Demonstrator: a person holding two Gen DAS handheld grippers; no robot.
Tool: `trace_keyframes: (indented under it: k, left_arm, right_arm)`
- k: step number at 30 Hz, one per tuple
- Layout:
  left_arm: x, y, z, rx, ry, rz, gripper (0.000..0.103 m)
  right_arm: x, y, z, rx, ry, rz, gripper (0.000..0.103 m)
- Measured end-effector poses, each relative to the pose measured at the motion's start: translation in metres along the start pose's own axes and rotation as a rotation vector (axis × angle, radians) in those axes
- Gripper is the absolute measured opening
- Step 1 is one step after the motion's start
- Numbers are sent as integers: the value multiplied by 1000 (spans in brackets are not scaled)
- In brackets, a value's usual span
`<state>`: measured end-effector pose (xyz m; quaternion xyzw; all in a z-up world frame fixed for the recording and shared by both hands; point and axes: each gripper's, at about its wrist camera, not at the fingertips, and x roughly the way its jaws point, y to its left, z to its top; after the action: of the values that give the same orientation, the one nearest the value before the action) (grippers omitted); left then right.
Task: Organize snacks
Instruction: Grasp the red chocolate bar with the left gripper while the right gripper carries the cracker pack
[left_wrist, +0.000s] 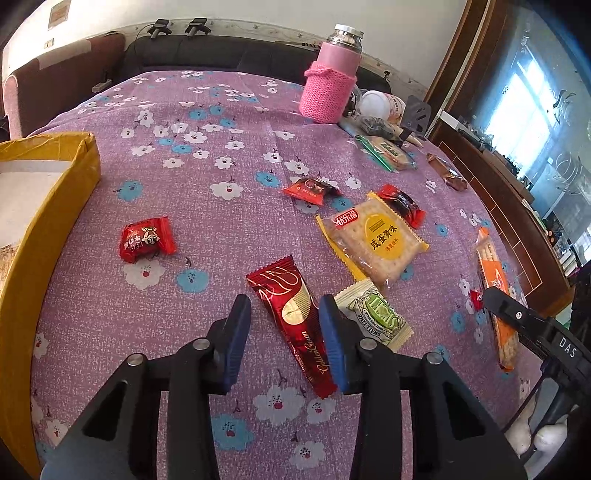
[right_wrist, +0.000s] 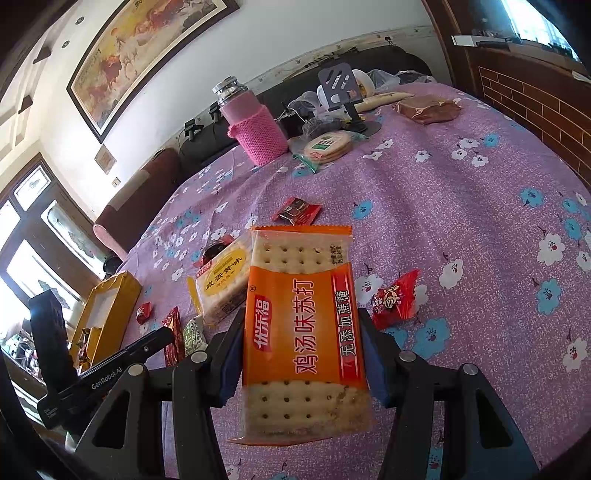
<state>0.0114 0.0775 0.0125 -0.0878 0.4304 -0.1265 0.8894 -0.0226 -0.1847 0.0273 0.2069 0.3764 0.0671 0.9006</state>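
Note:
A dark red wafer packet (left_wrist: 295, 317) lies slantwise on the purple flowered cloth (left_wrist: 207, 206). My left gripper (left_wrist: 282, 306) straddles it with its blue pads close on either side, and a sliver of cloth shows at the left pad. My right gripper (right_wrist: 302, 321) is shut on an orange cracker packet (right_wrist: 303, 332) and holds it above the table. That packet (left_wrist: 493, 280) and the right gripper's black body also show at the right edge of the left wrist view. A yellow cardboard box (left_wrist: 55, 206) stands at the left.
Loose on the cloth are a red candy (left_wrist: 147, 240), a yellow cracker packet (left_wrist: 373, 240), a green-white sachet (left_wrist: 373, 317) and two red-black candies (left_wrist: 312, 188). Another red candy (right_wrist: 395, 299) lies beside my right gripper. A pink sleeved bottle (left_wrist: 330, 81) stands at the back.

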Motion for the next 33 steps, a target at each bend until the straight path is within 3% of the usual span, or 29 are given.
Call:
trace_keyframes:
  k: [9, 16, 19, 27, 33]
  left_arm:
    - [3, -8, 0, 35, 5, 31, 40]
    - [18, -47, -2, 232, 44, 200, 52]
    - [17, -51, -3, 260, 43, 155, 25]
    - [-8, -30, -4, 161, 3, 109, 23]
    - [-68, 7, -5, 69, -85, 95, 24]
  right_arm:
    - [4, 1, -1, -5, 11, -12, 57]
    - [4, 3, -1, -15, 11, -12, 57]
    - [4, 3, -1, -22, 6, -14, 57]
    - [-2, 10, -1, -64, -35, -24, 57]
    - [-4, 8, 1, -72, -59, -45, 57]
